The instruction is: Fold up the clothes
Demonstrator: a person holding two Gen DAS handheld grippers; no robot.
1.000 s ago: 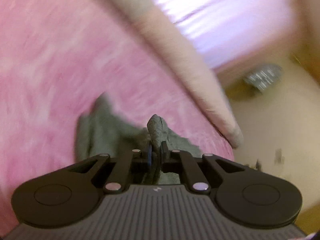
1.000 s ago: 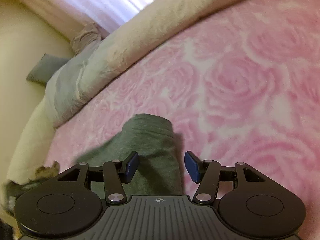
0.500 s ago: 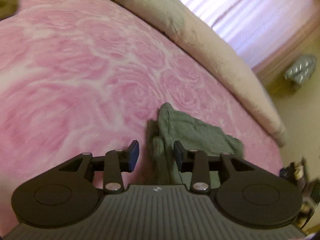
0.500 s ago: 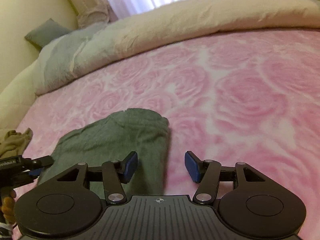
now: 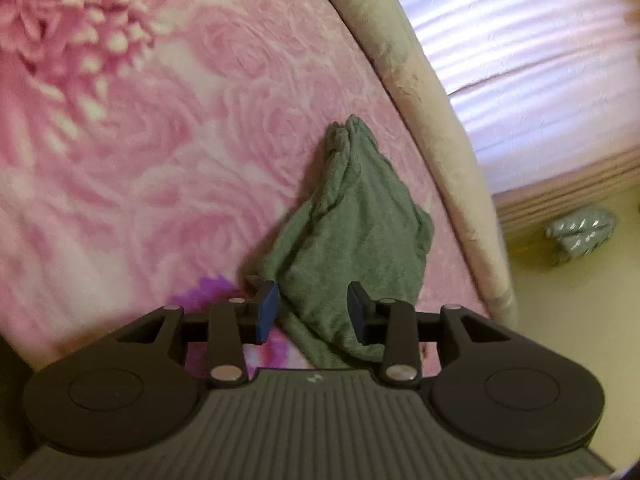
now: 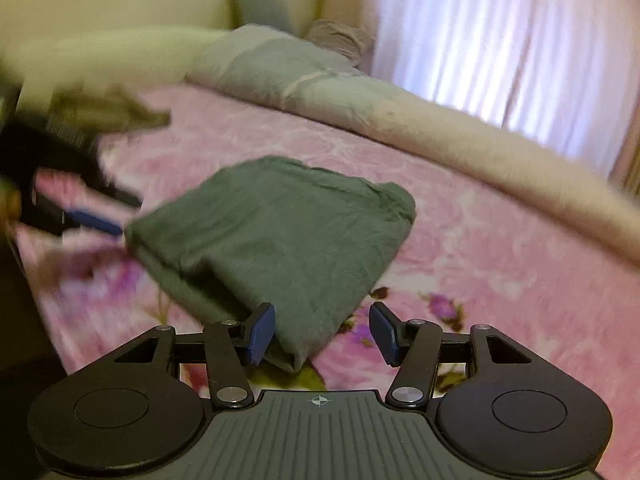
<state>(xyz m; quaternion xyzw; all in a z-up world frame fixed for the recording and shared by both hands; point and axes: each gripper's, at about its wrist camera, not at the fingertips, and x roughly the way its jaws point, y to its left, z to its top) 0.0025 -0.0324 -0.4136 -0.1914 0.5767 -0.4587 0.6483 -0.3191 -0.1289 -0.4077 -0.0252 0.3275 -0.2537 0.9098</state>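
A green garment (image 5: 352, 232) lies folded on the pink rose blanket (image 5: 140, 152). In the left wrist view its near end sits low between the fingers of my left gripper (image 5: 313, 300), which is open, with the pads clear of the cloth. In the right wrist view the same green garment (image 6: 280, 224) is a flat folded block. Its near corner reaches between the fingers of my open right gripper (image 6: 322, 320), beside the left pad. The left gripper (image 6: 92, 216) appears blurred at the cloth's left edge.
A beige duvet (image 6: 480, 148) is rolled along the far side of the bed, with grey pillows (image 6: 256, 4) and white curtains (image 6: 500, 32) behind. An olive garment (image 6: 108, 108) lies blurred at far left. A silvery bundle (image 5: 580, 232) sits on the floor past the bed.
The left gripper has opened and let go of the green cloth, which now lies on the blanket. Both grippers have drawn back toward the near bed edge and rolled.
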